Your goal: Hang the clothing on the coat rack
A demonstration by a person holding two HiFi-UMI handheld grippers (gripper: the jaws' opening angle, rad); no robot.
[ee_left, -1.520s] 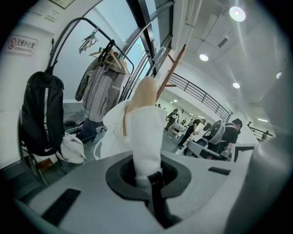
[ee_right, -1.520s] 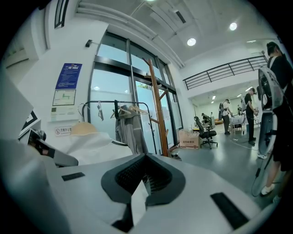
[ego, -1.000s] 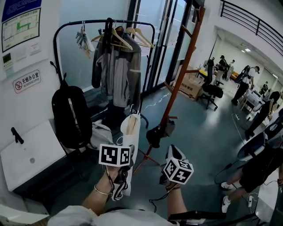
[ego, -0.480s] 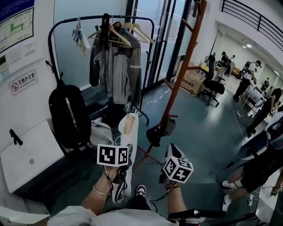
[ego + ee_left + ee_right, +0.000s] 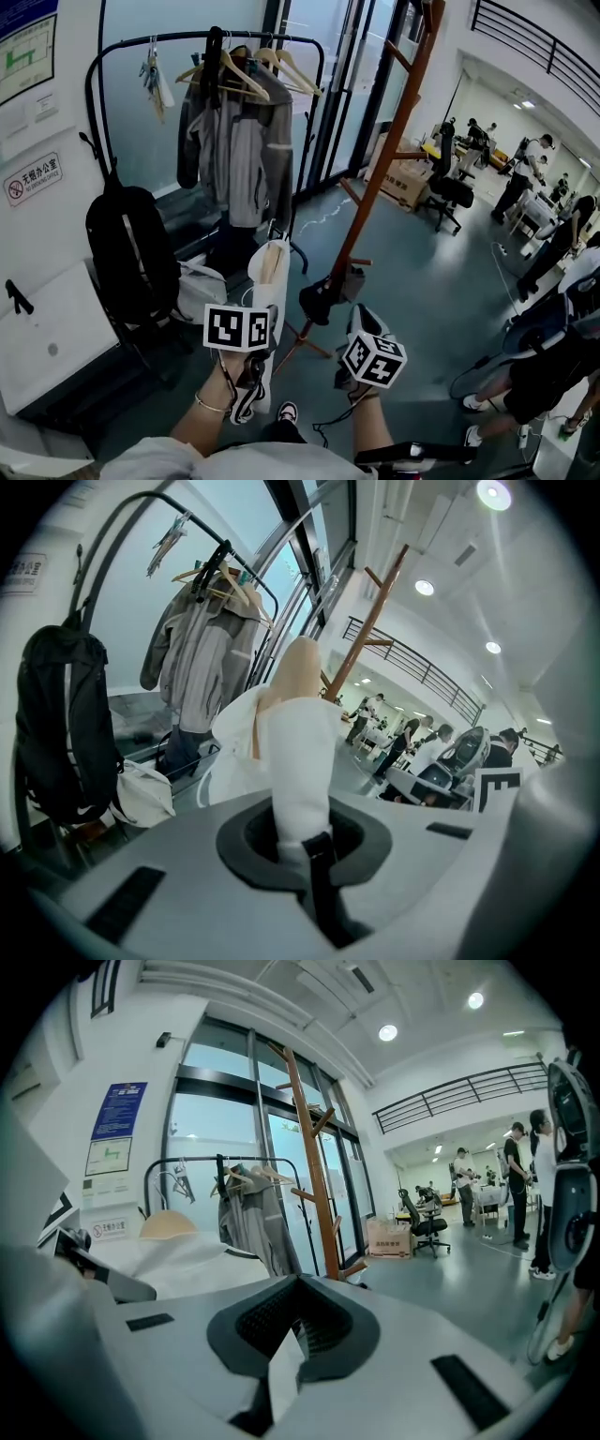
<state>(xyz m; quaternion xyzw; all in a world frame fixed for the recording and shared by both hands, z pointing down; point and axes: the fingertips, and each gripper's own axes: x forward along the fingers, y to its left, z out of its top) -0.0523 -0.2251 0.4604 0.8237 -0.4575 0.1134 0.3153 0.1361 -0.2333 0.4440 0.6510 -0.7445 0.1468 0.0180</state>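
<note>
Our left gripper (image 5: pixel 305 855) clamps the white garment (image 5: pixel 281 733), upright just ahead. Our right gripper (image 5: pixel 286 1389) pinches a white sliver (image 5: pixel 281 1361). Our shoe (image 5: pixel 288 412) has stepped forward, so we are nearing the coat rack (image 5: pixel 380 169) beyond.

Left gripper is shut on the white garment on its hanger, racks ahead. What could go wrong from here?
1. The left gripper pinches fabric of the white garment, not the wooden hanger; the hanger could slip out.
2. The black rail already carries a grey jacket and bare hangers; hooking there may knock them.
3. The orange coat rack has low pegs that could snag the cloth.
</note>
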